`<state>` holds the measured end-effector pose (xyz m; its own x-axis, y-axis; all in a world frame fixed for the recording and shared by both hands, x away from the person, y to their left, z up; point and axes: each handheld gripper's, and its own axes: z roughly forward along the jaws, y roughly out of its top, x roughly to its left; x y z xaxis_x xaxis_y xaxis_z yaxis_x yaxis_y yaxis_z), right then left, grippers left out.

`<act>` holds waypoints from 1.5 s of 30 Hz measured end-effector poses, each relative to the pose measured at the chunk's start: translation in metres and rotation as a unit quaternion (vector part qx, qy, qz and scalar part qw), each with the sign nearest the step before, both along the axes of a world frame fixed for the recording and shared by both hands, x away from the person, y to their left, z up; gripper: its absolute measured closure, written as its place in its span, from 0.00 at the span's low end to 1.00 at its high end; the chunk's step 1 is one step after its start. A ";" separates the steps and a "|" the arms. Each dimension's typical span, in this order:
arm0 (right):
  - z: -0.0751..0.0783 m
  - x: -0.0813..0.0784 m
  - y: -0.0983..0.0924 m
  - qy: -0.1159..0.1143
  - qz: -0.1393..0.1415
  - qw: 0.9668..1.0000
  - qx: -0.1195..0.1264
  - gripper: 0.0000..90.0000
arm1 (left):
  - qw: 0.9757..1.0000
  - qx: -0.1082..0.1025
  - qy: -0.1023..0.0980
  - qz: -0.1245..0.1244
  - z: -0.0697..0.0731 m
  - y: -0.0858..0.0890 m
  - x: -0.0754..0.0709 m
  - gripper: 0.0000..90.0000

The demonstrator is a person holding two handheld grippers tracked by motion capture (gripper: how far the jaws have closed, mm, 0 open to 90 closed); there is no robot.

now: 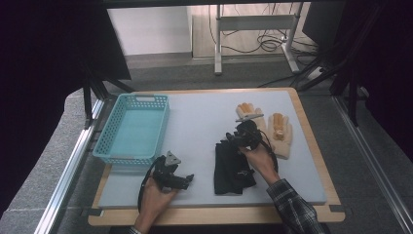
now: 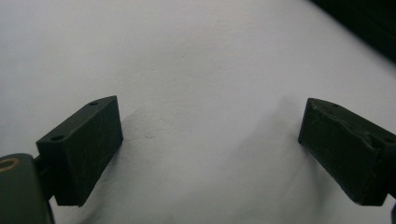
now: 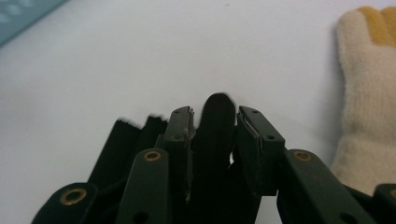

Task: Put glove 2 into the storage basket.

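Black glove (image 1: 233, 168) lay flat on the grey mat (image 1: 195, 122), front centre-right, fingers pointing away from the person. Right gripper (image 3: 215, 122) had its jaws pinched on one finger of it; the right gripper view showed that finger standing up between the two jaws, other black fingers flat at left. High view hid that grip behind the right hand (image 1: 258, 157). Glove looked dark, knit, limp, cuff toward the person. Left gripper (image 2: 210, 140) jaws stood wide apart over bare mat, nothing between them; high view put it at front left, held by the left hand (image 1: 155, 195), just in front of the basket (image 1: 110, 127). Count: one black glove, two cream gloves (image 1: 280, 134) with orange fingers lying side by side just beyond the right gripper, one turquoise basket, two grippers. Right gripper view caught one cream glove at its right edge.
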<state>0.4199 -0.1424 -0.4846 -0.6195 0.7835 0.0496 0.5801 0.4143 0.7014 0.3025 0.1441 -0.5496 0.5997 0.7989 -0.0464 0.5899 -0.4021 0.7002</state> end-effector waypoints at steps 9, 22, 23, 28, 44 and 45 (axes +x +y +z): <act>0.012 -0.076 -0.033 -0.004 0.080 0.997 0.022 0.72 | 1.000 0.001 0.000 0.000 0.000 0.000 0.000 0.07; -0.023 -0.119 -0.034 0.009 0.114 0.993 -0.014 0.62 | 1.000 0.000 -0.001 0.000 0.000 0.000 0.000 0.07; -0.023 -0.119 -0.034 0.009 0.114 0.993 -0.014 0.62 | 1.000 0.000 -0.001 0.000 0.000 0.000 0.000 0.07; -0.025 -0.129 -0.027 -0.023 0.127 0.991 -0.025 0.99 | 1.000 0.001 -0.001 0.001 0.000 0.000 0.000 0.07; -0.006 -0.132 -0.033 0.036 0.144 0.989 0.023 0.78 | 1.000 0.002 0.000 -0.001 0.000 0.000 0.000 0.07; -0.006 -0.132 -0.033 0.036 0.144 0.989 0.023 0.78 | 1.000 0.002 0.000 -0.001 0.000 0.000 0.000 0.07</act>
